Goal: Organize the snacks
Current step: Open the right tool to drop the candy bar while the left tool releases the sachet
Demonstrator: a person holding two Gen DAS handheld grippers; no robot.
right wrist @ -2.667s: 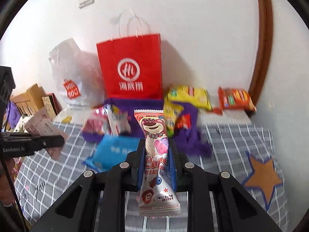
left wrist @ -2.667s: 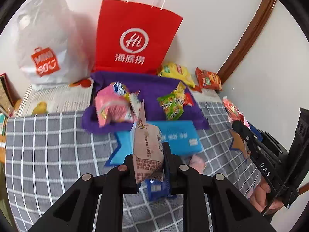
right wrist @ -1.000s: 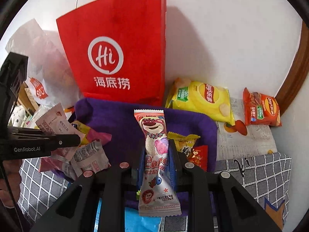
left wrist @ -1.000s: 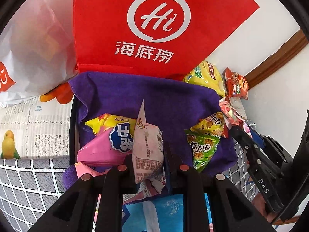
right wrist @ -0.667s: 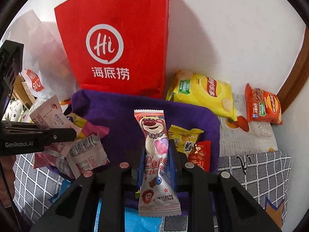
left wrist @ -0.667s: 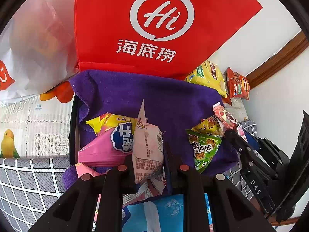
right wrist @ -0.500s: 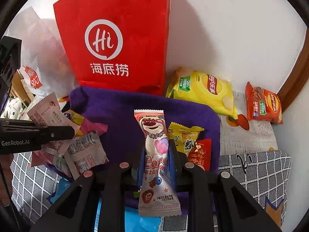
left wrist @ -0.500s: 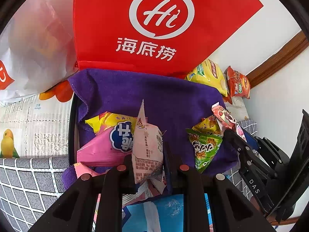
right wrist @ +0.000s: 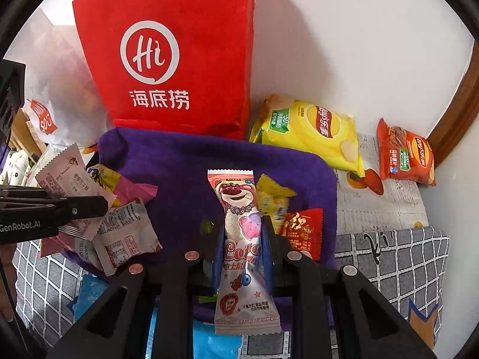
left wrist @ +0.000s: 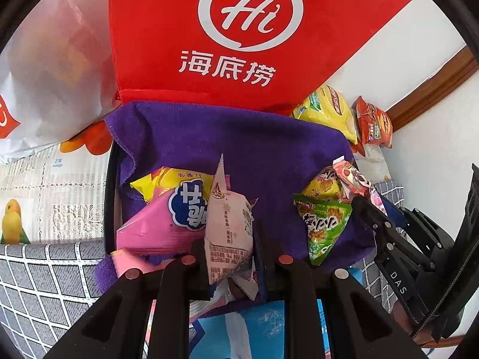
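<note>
Two grippers, one packet each

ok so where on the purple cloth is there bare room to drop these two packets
The widest bare patch of the purple towel-lined tray is its middle and back strip, just before the red paper bag. The left side is crowded by the pink bag and grey printed sachet; the right by the green snack packet and red sachet.

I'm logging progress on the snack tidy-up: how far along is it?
Done: several packets lie on the purple cloth. In hand: left gripper clamps a pale pink packet; right gripper clamps the bear packet. Left: yellow chips and red chips lie outside.
</note>
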